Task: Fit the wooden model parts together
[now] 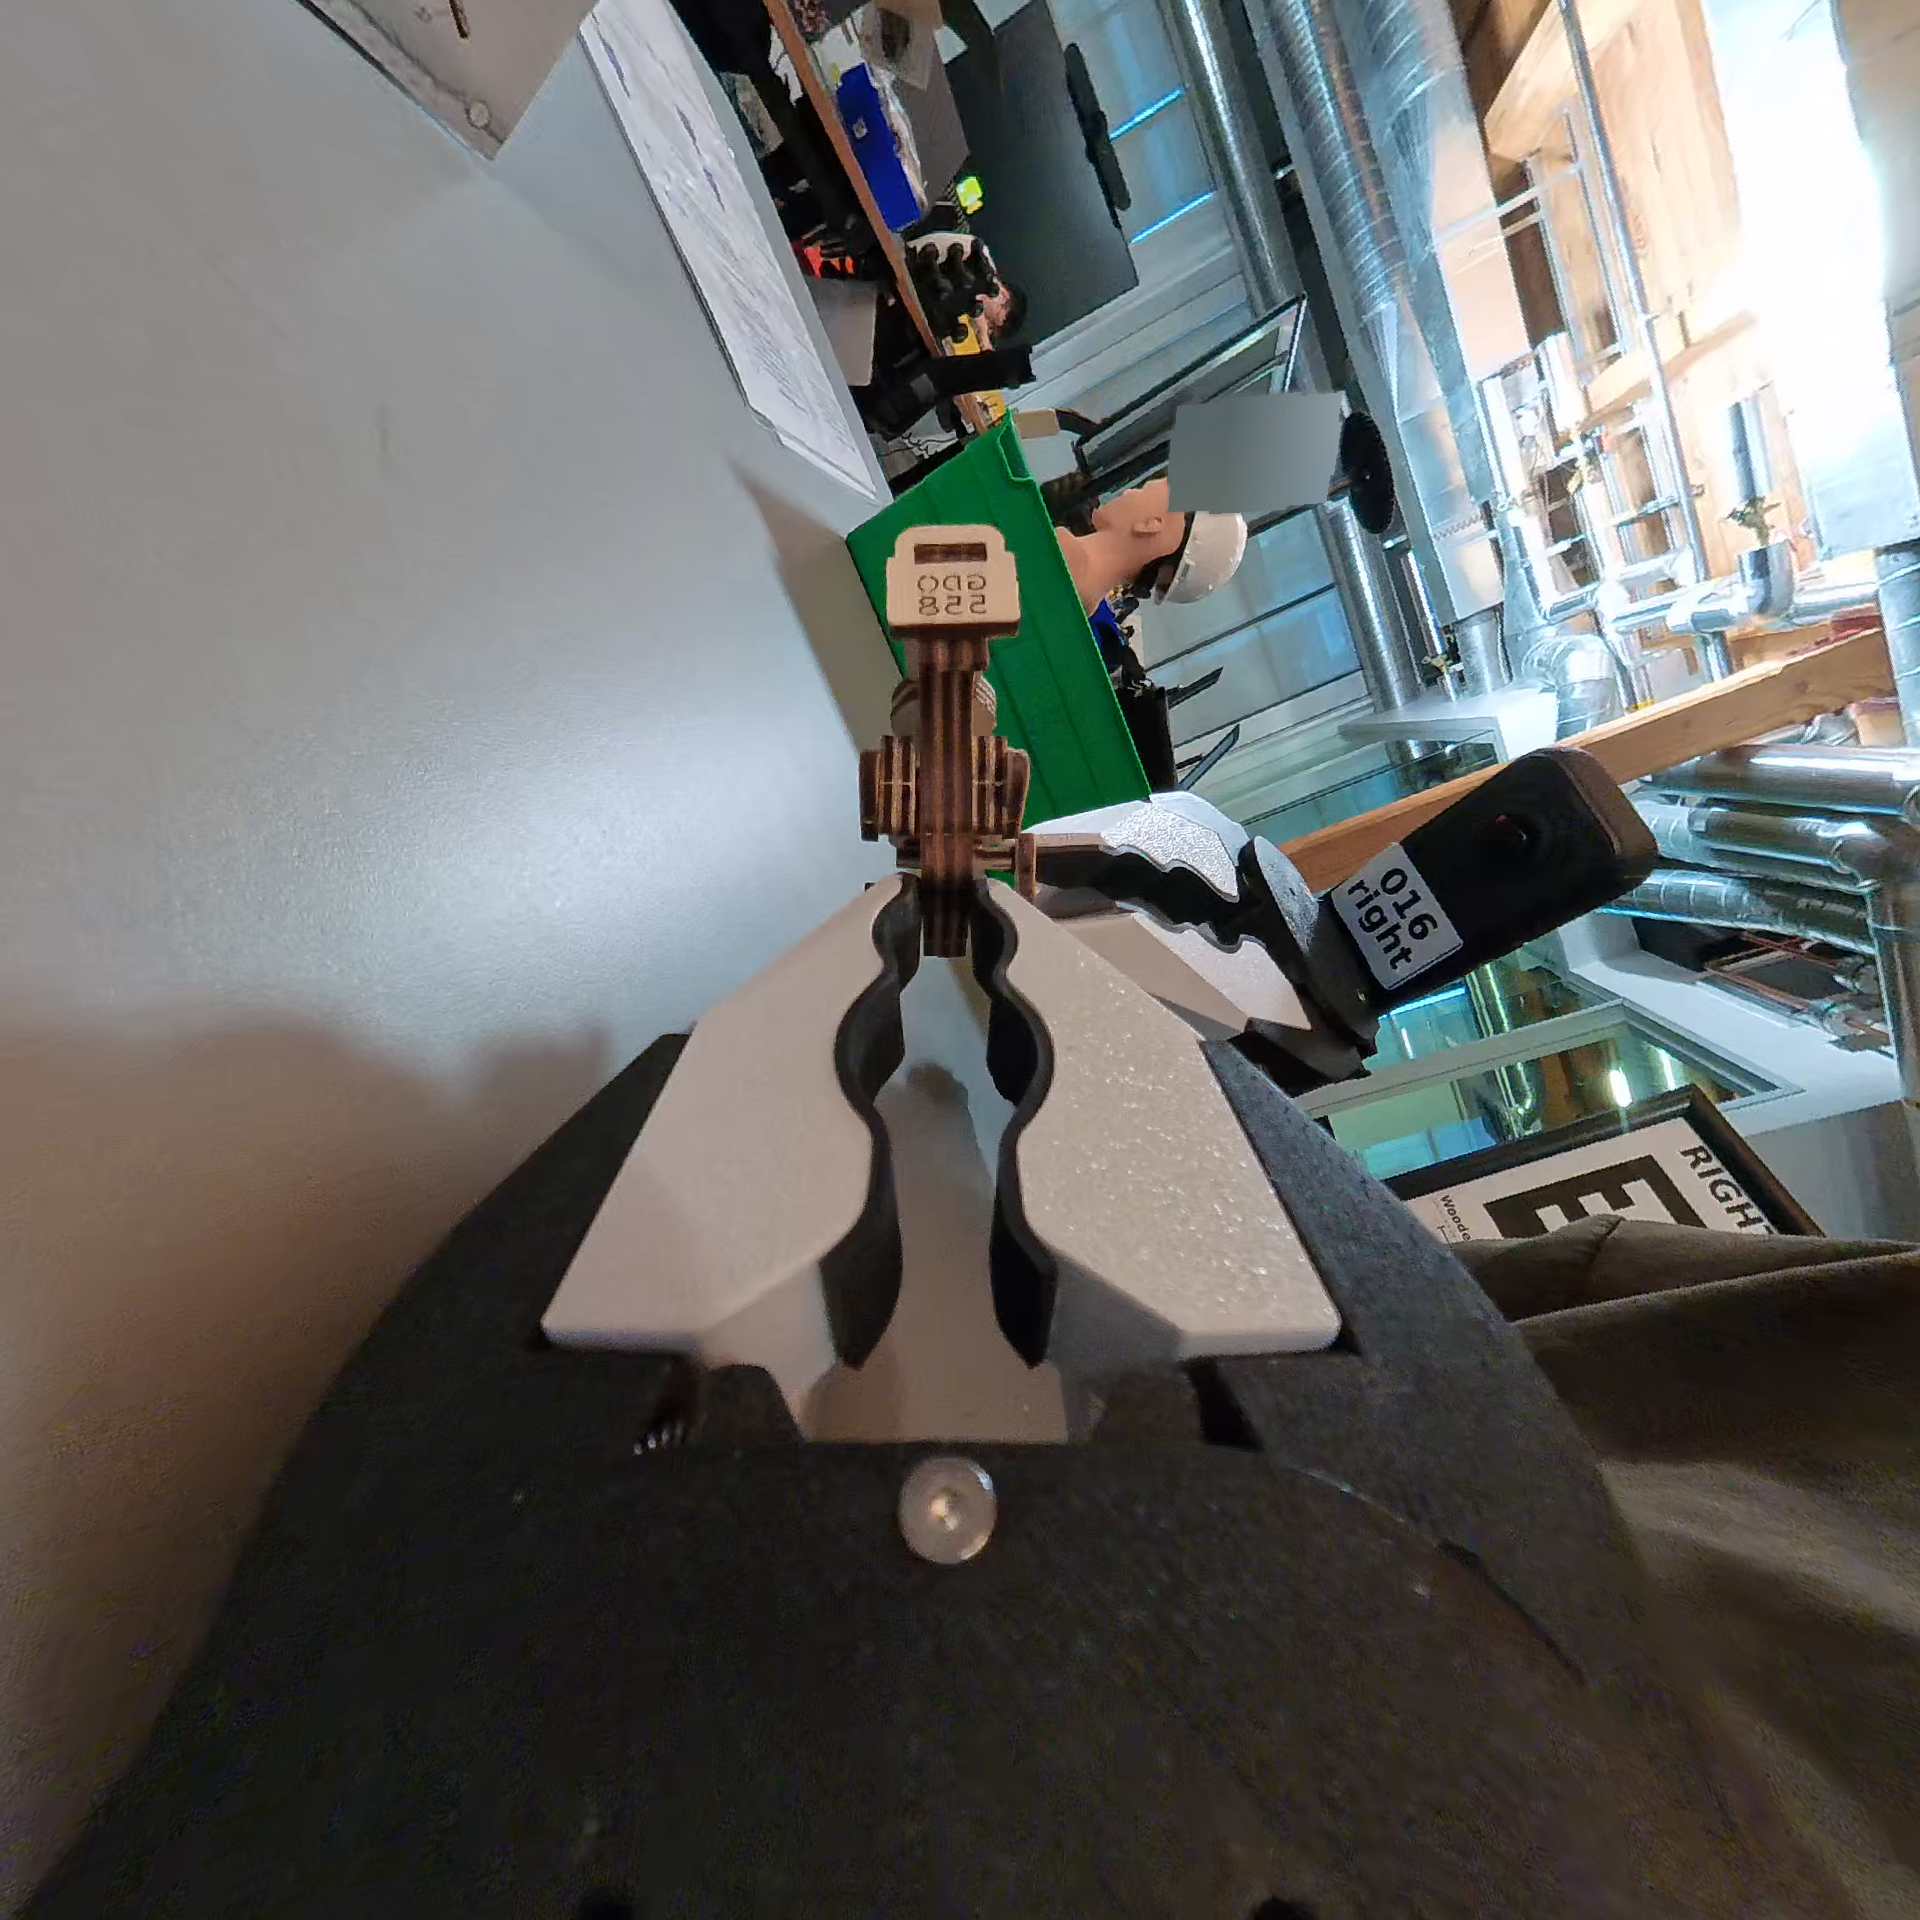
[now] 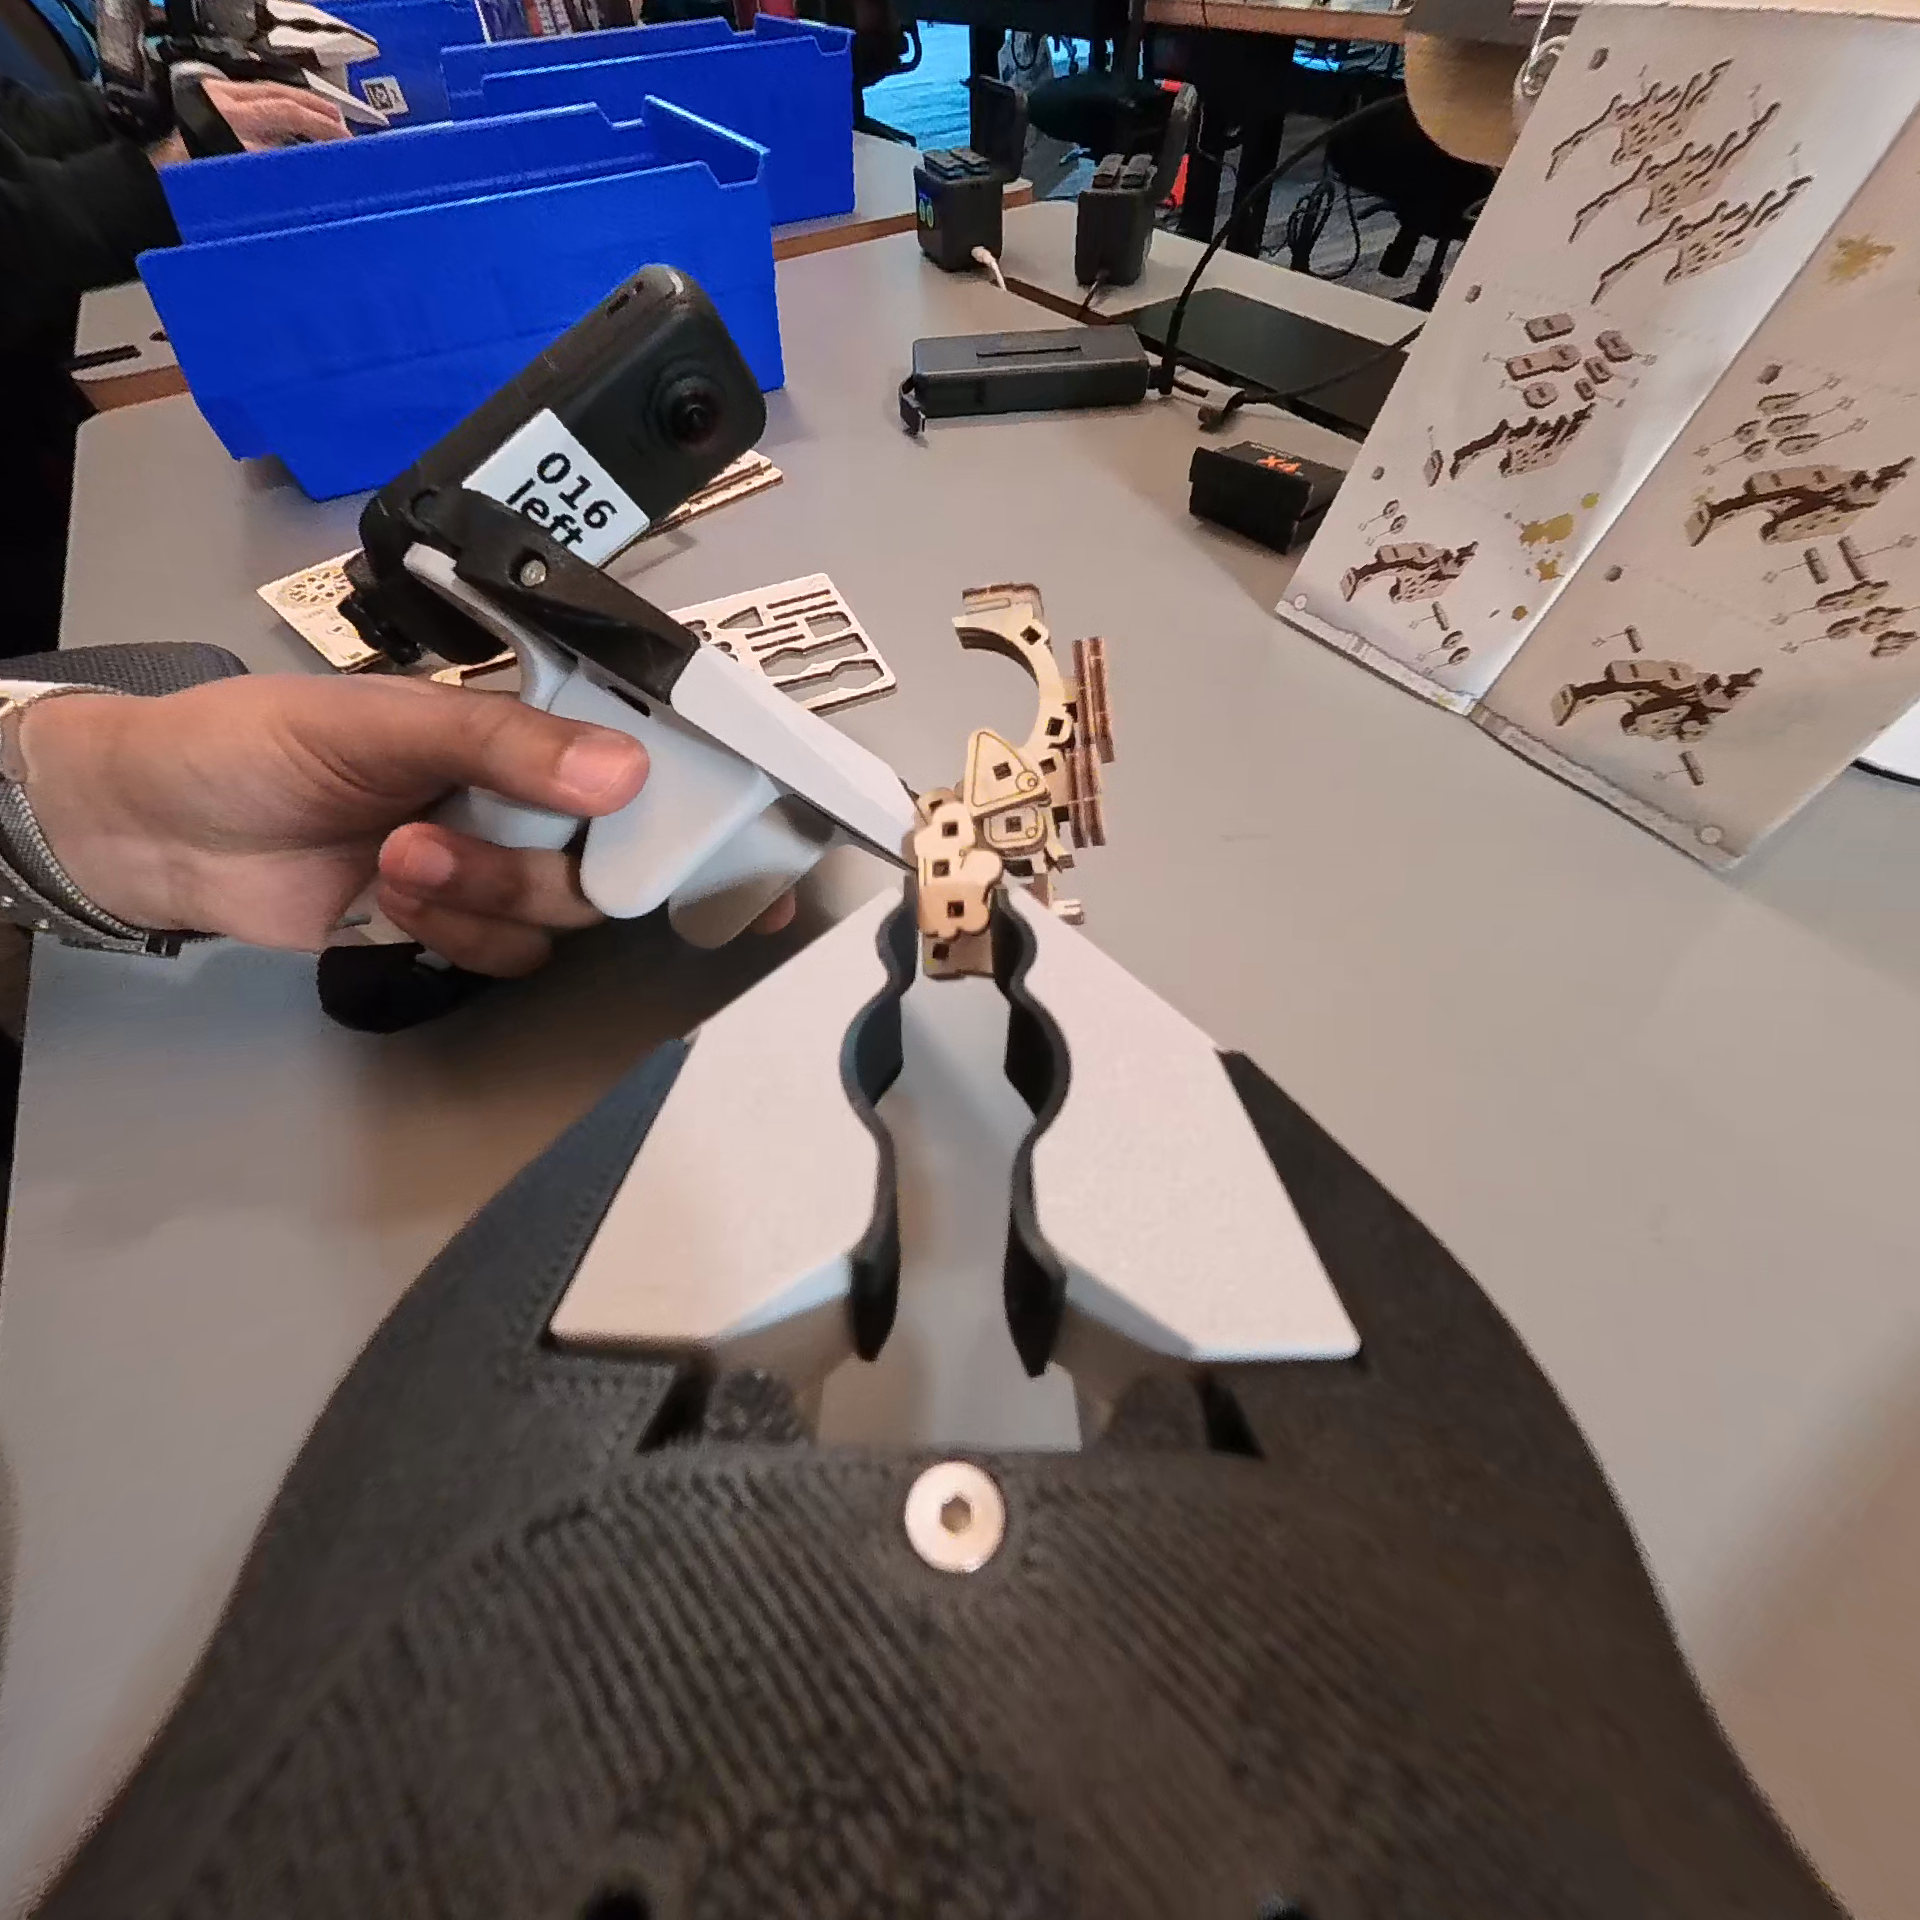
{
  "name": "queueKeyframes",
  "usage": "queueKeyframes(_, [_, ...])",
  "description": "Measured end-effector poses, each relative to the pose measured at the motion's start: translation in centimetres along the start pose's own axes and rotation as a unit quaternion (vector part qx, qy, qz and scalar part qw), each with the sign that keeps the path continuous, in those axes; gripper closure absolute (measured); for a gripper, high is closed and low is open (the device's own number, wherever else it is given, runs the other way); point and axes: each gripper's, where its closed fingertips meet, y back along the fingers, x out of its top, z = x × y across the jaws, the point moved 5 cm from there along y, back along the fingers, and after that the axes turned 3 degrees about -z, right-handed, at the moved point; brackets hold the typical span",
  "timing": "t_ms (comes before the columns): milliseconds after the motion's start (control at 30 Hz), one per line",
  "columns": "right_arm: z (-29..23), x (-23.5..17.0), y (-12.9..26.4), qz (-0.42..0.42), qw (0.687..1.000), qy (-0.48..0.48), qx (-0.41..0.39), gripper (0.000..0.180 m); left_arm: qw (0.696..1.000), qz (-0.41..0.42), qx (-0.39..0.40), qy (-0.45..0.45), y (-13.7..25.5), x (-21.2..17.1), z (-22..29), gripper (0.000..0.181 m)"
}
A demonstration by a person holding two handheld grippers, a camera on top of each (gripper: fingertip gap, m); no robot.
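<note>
The wooden model (image 1: 948, 790) is a part-built stack of laser-cut plywood pieces with a curved arm; it also shows in the right wrist view (image 2: 1039, 748). My left gripper (image 1: 945, 906) is shut on the model's lower end and holds it above the table. In the right wrist view the left gripper (image 2: 906, 829) comes in from the left, held by a hand (image 2: 312, 810). My right gripper (image 2: 954, 920) is shut on a flat lobed wooden part (image 2: 951, 883) with square holes, held against the model's side. In the left wrist view the right gripper (image 1: 1039, 868) meets the model from the right.
The grey table (image 2: 1403, 1091) carries wooden cut-out sheets (image 2: 800, 644), blue bins (image 2: 468, 239), black boxes (image 2: 1029, 364) with cables, and a propped instruction sheet (image 2: 1621, 416) at the right. A green bin (image 1: 997, 623) stands behind the model. My left and right fingertips are right by each other.
</note>
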Motion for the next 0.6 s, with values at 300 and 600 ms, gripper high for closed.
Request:
queueKeyframes(300, [0.0,-0.2,0.1,-0.005,1.000,0.003,0.009,0.168,0.999,-0.016,0.007,-0.036,-0.3,-0.3,0.5,0.175])
queueKeyframes(600, [0.2,-0.2,0.4,-0.002,1.000,-0.006,0.027,0.168,0.995,-0.038,0.015,-0.092,-0.2,-0.4,1.1,0.173])
